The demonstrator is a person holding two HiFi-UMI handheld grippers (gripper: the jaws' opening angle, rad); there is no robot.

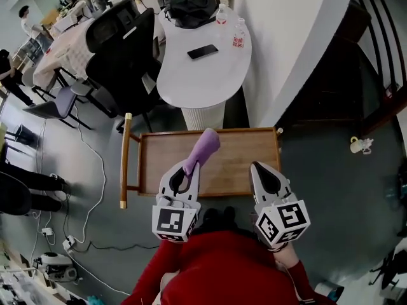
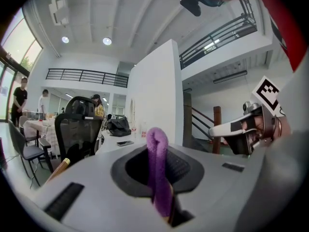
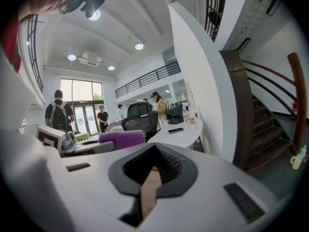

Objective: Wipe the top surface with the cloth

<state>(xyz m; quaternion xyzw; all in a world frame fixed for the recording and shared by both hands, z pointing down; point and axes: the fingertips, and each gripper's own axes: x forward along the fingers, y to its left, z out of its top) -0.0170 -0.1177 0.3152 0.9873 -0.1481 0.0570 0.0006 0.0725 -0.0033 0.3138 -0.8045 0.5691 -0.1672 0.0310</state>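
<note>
A purple cloth sticks up from my left gripper, which is shut on it and held above the front left of the wooden cart's top surface. In the left gripper view the cloth stands pinched between the two jaws of the left gripper. My right gripper hovers over the front right of the top, its jaws shut with nothing in them. In the right gripper view only a thin strip of wood shows through the right gripper, and the cloth lies off to the left.
The cart has a wooden handle at its left end. Behind it stand a white table with a phone, a black bag and bottles. A black office chair is at the left, cables cross the floor, and a staircase is at the right.
</note>
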